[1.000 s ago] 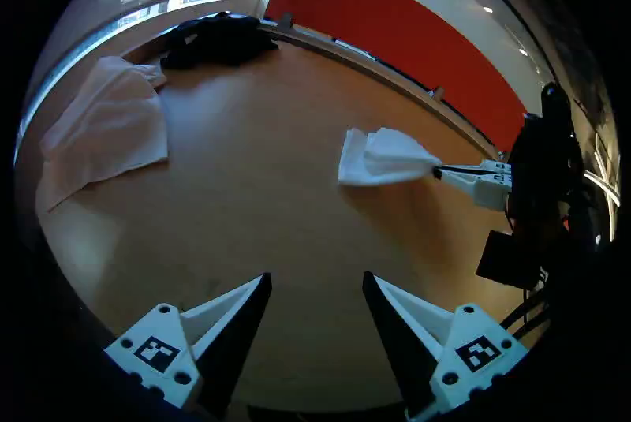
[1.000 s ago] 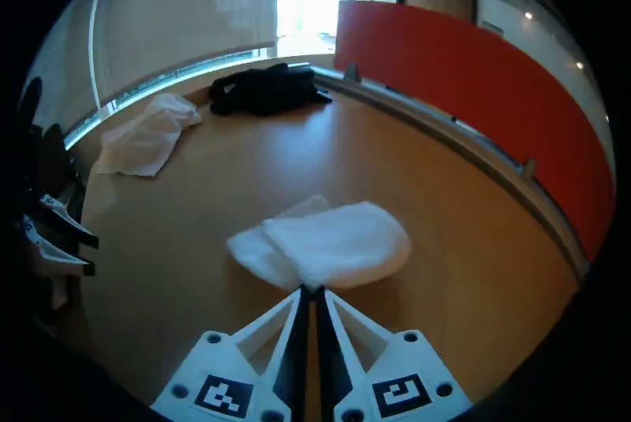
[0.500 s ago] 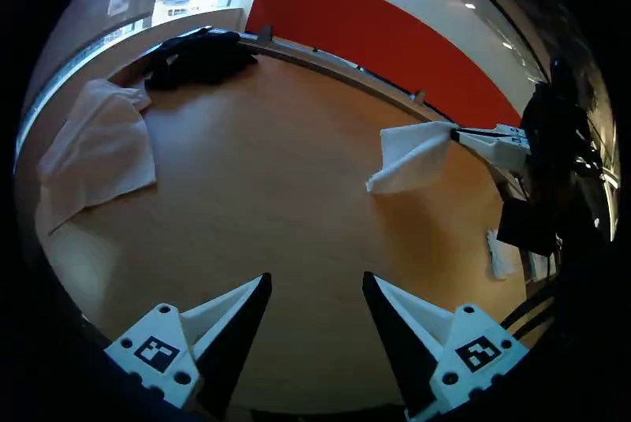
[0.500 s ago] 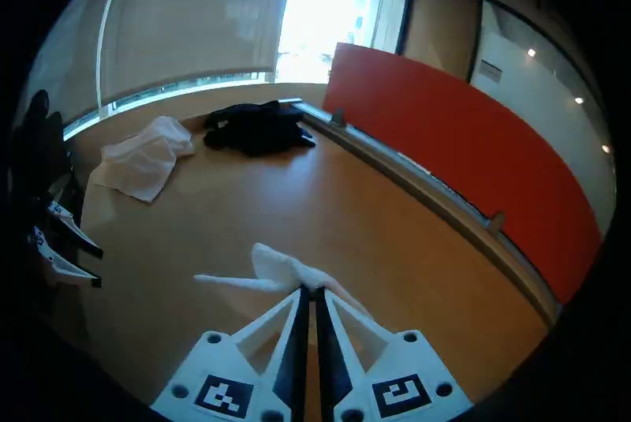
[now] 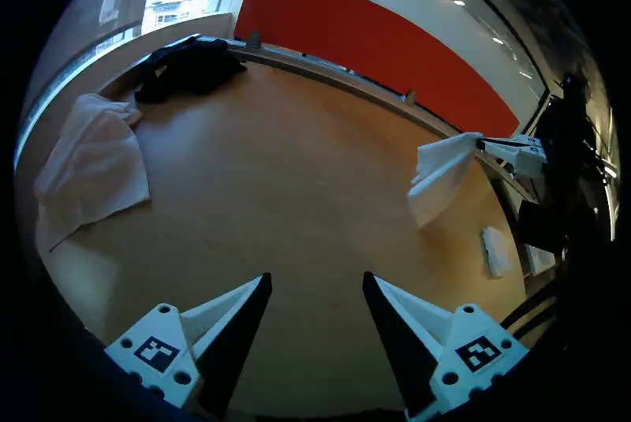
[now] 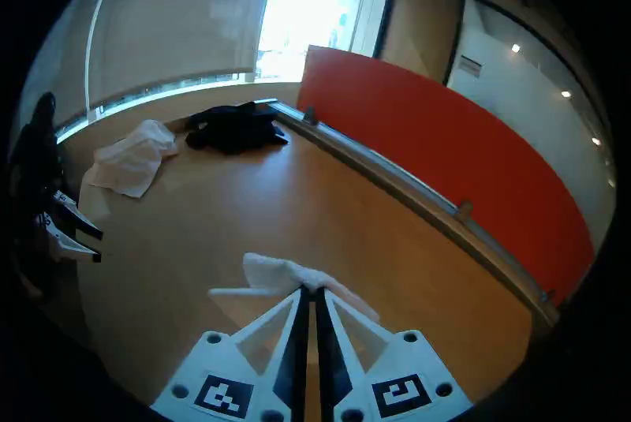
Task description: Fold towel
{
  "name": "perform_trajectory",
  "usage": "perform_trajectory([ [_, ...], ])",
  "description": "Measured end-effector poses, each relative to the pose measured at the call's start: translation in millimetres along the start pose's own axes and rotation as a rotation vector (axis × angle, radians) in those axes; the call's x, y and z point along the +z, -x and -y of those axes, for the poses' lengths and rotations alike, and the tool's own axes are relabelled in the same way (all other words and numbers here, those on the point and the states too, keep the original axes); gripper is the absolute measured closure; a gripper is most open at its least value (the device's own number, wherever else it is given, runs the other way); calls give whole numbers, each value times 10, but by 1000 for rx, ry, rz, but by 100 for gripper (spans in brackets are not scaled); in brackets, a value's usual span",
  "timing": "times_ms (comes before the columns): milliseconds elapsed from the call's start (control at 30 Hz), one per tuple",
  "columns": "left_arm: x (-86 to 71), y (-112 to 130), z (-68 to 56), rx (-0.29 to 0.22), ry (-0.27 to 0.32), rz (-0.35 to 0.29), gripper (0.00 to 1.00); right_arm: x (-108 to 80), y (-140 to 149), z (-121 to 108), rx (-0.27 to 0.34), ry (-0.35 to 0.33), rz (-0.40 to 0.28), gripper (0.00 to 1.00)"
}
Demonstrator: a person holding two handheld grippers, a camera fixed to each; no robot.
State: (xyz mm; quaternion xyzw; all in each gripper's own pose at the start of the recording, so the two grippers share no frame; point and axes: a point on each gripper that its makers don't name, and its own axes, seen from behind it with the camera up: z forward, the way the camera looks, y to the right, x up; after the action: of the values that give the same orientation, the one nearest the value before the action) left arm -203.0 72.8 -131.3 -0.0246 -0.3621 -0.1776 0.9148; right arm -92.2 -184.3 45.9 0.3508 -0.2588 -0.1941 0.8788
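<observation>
- My right gripper (image 6: 310, 293) has its jaws closed on one corner of the white towel (image 5: 438, 176), which hangs above the wooden table (image 5: 276, 177).
- My left gripper (image 5: 315, 277) hovers with its jaws spread wide, well apart from the towel.

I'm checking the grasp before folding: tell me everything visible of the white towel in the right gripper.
The towel is white, soft-looking cloth, creased and bunched. The right gripper, shut, pinches one edge, and the rest hangs limp and slanting above the wooden table; whether its lower tip touches the tabletop cannot be told. In the right gripper view it spreads crumpled just ahead of that gripper.
</observation>
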Motion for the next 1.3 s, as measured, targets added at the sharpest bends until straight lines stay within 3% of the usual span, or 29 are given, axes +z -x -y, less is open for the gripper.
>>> perform_trajectory([
  [700, 79, -71, -86, 47, -1, 15, 15, -733, 445, -927, 75, 108, 7, 94],
  [1300, 161, -52, -183, 58, -20, 35, 15, -1276, 1095, -1773, 78, 197, 77, 94],
])
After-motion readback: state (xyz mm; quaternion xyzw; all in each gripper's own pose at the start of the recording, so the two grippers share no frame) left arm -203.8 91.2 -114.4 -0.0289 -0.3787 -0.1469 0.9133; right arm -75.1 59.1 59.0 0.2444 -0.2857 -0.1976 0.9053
